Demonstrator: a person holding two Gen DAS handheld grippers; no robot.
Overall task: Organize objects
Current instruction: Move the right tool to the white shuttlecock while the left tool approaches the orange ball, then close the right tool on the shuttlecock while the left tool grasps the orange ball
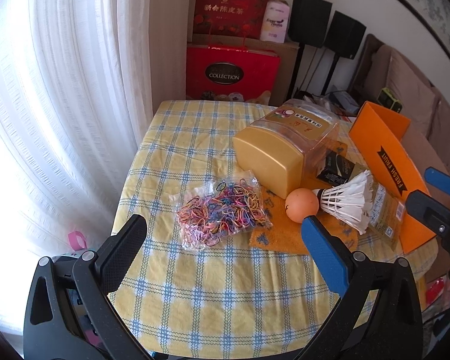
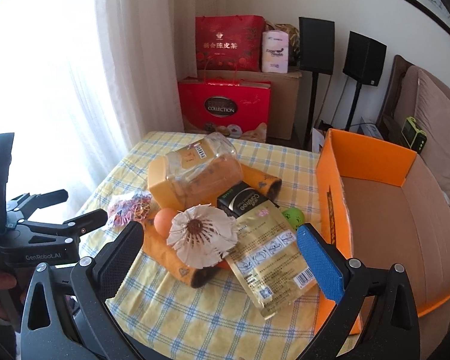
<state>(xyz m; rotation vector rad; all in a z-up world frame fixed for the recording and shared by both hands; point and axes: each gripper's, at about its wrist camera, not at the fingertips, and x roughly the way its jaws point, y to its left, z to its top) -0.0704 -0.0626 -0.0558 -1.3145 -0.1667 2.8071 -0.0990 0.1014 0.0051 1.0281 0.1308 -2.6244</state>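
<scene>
Both tools are wide open and hold nothing. The left tool (image 1: 223, 234) hangs above the near part of the bench (image 1: 195, 294), and the right tool (image 2: 220, 244) hangs above the near right part, beside the orange box (image 2: 372, 168).

Just ahead of the left tool lies one clear bag of coloured rubber bands (image 1: 222, 210), toward the left edge of the bench. Right of it, all close together, I count one orange ball (image 1: 301, 204), one white shuttlecock (image 1: 346, 202), one green ball (image 2: 294, 217), one gold packet (image 2: 270, 261), one black packet (image 2: 243, 204) and one orange cloth (image 2: 177, 265) under them. The shuttlecock leans on the gold packet and touches the orange ball.

Behind these, one clear jar (image 1: 285, 150) with a gold lid lies on its side; it looks empty. The orange box stands at the right edge of the bench, open, with nothing visible inside.
</scene>
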